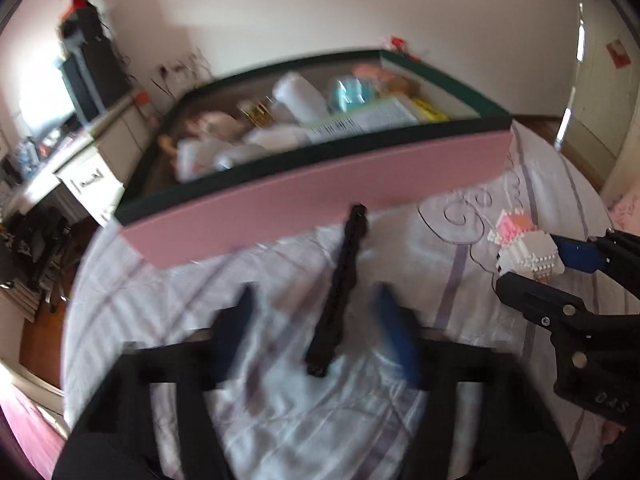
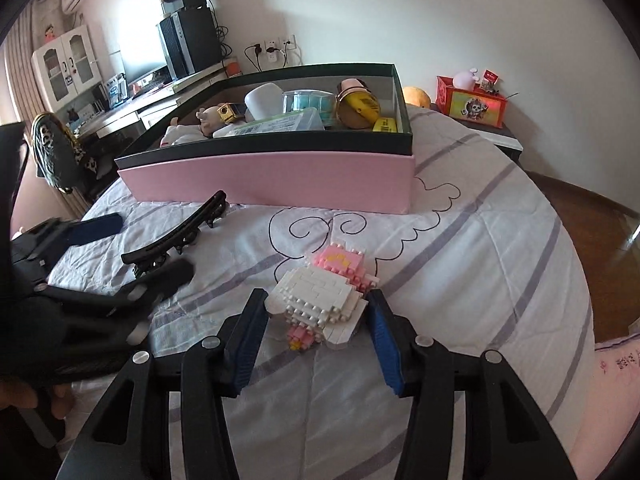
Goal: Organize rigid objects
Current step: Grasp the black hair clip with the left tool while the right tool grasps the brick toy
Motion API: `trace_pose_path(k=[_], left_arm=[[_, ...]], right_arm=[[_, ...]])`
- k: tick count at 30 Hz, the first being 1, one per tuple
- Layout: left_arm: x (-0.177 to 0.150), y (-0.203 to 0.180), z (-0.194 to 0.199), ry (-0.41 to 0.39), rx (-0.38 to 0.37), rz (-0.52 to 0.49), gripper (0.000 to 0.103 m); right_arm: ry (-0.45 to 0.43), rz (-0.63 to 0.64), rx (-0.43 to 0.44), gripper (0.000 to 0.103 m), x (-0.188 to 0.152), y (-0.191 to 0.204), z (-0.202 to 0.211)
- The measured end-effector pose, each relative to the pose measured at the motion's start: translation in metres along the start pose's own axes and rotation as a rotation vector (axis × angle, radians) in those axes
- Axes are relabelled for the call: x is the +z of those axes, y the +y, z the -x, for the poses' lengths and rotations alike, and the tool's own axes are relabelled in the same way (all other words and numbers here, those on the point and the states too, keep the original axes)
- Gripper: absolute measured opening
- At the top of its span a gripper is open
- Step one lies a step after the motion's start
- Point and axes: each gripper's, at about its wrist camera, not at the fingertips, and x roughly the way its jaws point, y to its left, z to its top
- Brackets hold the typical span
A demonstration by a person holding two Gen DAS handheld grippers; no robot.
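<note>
**Two hand-held grippers close in on a block figure and a hair claw beside a half-filled box**

On a bed spread with a white, lilac-striped quilt [image 2: 460, 248], the right hand-held gripper [image 2: 316, 320] straddles a small figure built of white and pink toy bricks [image 2: 324, 292]. Its blue pads sit partway closed, one at each flank of the figure; the right pad looks to be touching the bricks, the left one just beside them, and a firm squeeze cannot be confirmed. The figure lies on the quilt, near the front wall of a pink box with a dark green rim [image 2: 280, 184] that already holds bottles, a carton and small toys.

To its left, the left hand-held gripper [image 1: 316, 320] stands partway open around a long black hair claw [image 1: 340, 288], which lies on the quilt pointing towards the box. That view is blurred, but the pads appear clear of the claw on both sides, so nothing seems held yet.

The brick figure looks light but brittle: a snap-together model likely to shed pieces if pinched hard or caught by a protruding ear or foot. The broad white body, taken across its flat sides, seems the safest hold. The claw looks stiff, smooth plastic, thin and apt to twist between flat pads; gripping across its spine near the middle, not at the toothed ends, should keep it balanced. The soft quilt gives under both objects, so either may tip as the pads close.
</note>
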Motion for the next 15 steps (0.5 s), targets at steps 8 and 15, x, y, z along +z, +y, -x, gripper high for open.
trace_pose_path(k=[8, 15], left_arm=[[-0.001, -0.005, 0.003, -0.029, -0.036, 0.0, 0.013], [-0.012, 0.003, 0.028, -0.078, -0.048, 0.067, 0.013]], right_arm=[[0.004, -0.004, 0.022, 0.052, 0.0, 0.002, -0.004], [-0.049, 0.017, 0.049, 0.052, -0.001, 0.008, 0.007]])
